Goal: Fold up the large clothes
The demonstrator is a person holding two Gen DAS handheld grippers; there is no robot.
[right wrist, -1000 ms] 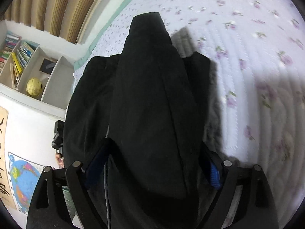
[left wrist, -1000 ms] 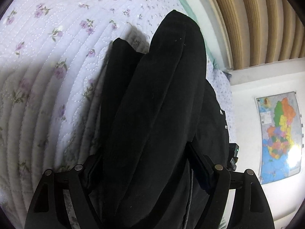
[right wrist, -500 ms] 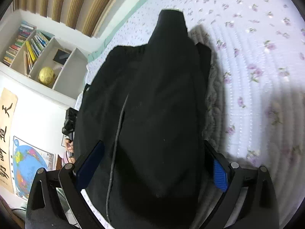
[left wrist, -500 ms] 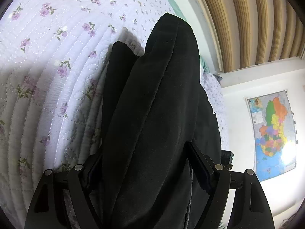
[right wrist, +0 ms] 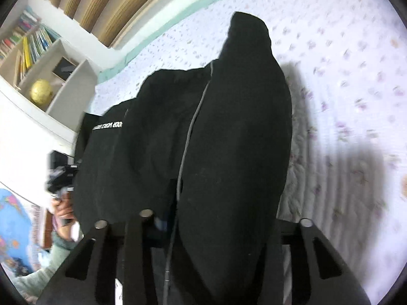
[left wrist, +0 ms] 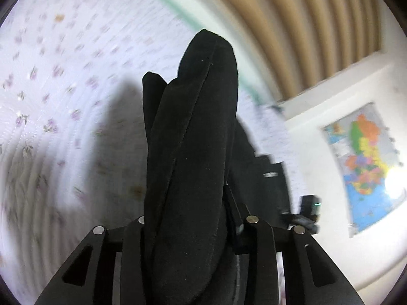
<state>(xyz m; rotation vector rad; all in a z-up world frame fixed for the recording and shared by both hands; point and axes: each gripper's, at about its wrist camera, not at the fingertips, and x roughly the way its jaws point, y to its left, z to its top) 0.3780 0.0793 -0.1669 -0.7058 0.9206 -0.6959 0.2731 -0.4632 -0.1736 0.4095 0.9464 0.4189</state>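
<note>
Black garment (left wrist: 193, 152) bunched above the floral bed (left wrist: 63, 89), left hand-held gripper (left wrist: 189, 218) closing, clamped on it; right hand-held gripper (right wrist: 213, 216) likewise closing, clamped on it

The garment (left wrist: 193, 152) stands bunched between the fingers of the left gripper (left wrist: 188, 218) and the right gripper (right wrist: 216, 218), above the quilt (left wrist: 63, 101). Behind the quilt runs a slatted wall (left wrist: 292, 25). A map (left wrist: 366, 162) hangs right of it; a shelf (right wrist: 43, 71) stands left.
</note>
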